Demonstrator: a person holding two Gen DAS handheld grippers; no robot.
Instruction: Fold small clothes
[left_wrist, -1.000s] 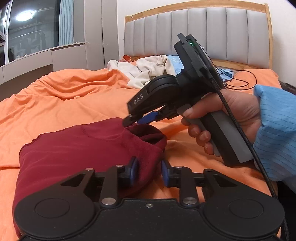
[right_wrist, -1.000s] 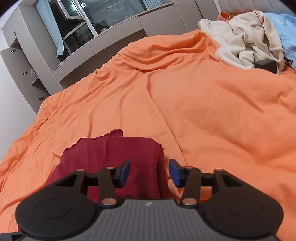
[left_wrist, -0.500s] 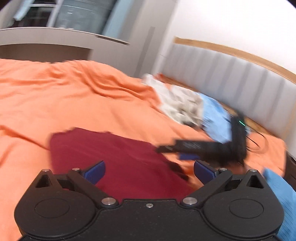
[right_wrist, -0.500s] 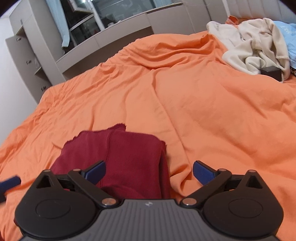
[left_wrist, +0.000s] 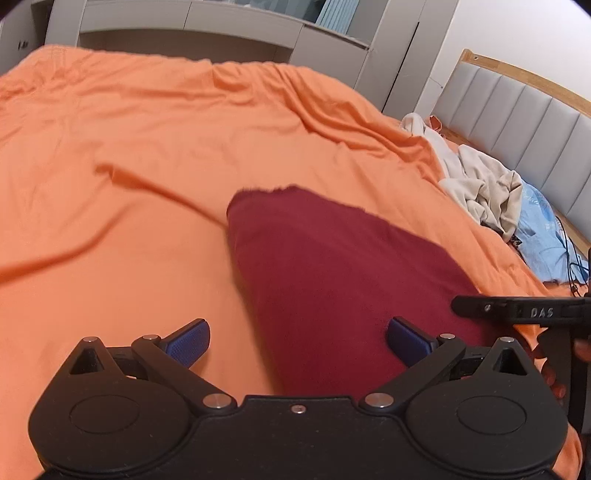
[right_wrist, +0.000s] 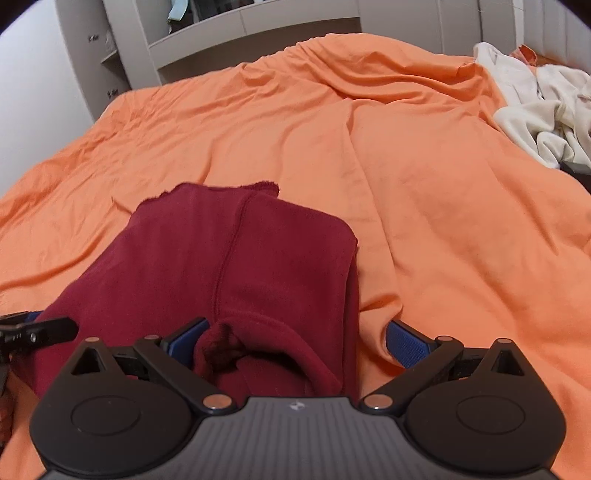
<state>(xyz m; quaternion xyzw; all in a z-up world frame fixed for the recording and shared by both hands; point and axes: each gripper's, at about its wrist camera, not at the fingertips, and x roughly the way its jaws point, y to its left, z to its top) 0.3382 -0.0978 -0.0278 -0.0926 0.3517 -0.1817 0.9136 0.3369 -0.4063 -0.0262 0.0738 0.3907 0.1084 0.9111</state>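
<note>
I am looking along my left tool (left_wrist: 297, 338), and its two blue-padded fingers are standing spread wide with nothing clamped between them; one pad is hanging over the bare orange bedsheet (left_wrist: 140, 155), the other over the folded dark red knit garment (left_wrist: 332, 266). That garment is lying flat on the bed, its frayed hem pointing away from me toward the far side. At the right edge of this view my right tool (left_wrist: 521, 312) is showing side-on, with fingertips of the person's hand (left_wrist: 554, 376) wrapping its handle.

From the right wrist view, my right tool (right_wrist: 295, 339) is also gaping fully, gripping nothing. A rolled bump of the red garment (right_wrist: 236, 266) is sitting between its pads and lying close against the left one, though I cannot tell if it is actually touching; the right pad is hovering over orange sheet just beside the garment's edge. The tip of my left tool (right_wrist: 37, 330) is poking in at the left edge, near the garment's side.

A heap of cream-coloured clothes (left_wrist: 480, 184) is lying well apart, near the grey padded headboard (left_wrist: 524, 110), with a light blue item (left_wrist: 535, 221) beside it.
</note>
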